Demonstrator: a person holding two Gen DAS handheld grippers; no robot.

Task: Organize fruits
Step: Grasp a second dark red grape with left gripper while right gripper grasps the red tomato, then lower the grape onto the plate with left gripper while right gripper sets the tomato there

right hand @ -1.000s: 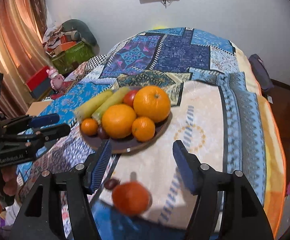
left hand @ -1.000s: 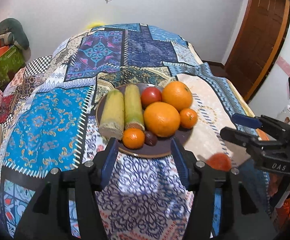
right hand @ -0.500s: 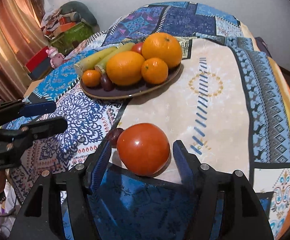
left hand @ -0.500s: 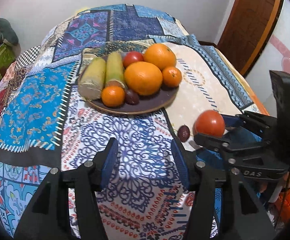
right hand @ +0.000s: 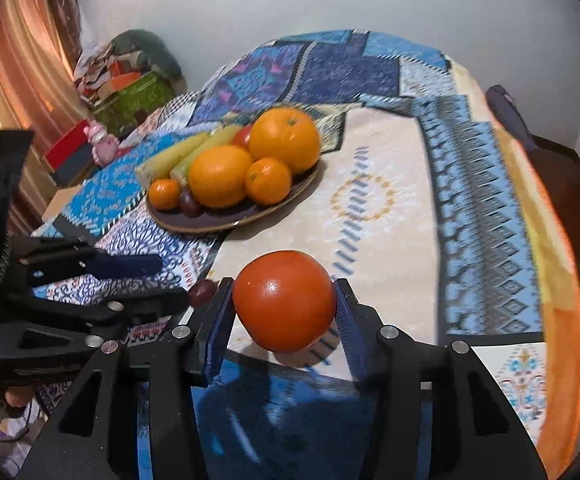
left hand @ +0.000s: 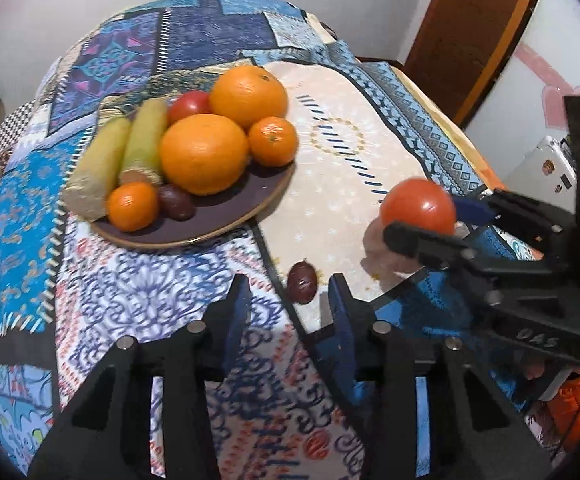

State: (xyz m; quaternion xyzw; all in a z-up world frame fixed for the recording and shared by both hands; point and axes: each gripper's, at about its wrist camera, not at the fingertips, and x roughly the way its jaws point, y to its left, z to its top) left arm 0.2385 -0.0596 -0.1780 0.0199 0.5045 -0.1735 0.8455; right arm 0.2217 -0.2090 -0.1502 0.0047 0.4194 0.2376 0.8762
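Note:
My right gripper [right hand: 283, 306] is shut on a red tomato [right hand: 283, 300] and holds it above the patterned cloth; it also shows in the left wrist view [left hand: 418, 206]. My left gripper [left hand: 285, 300] is open, just in front of a small dark plum [left hand: 302, 280] lying on the cloth. A brown plate [left hand: 225, 216] beyond holds two big oranges [left hand: 203, 154], two small oranges, two corn cobs [left hand: 97, 164], a tomato and a plum. The plate [right hand: 225, 222] also shows in the right wrist view.
The patchwork cloth [right hand: 390, 216] covers a bed-like surface that drops off at the right and near edges. A wooden door [left hand: 466, 32] stands at the right. Boxes and clutter [right hand: 129, 88] lie by the far left wall, beside orange curtains.
My right gripper closed on the tomato and lifted it off the cloth. My left gripper moved right and down toward the loose plum.

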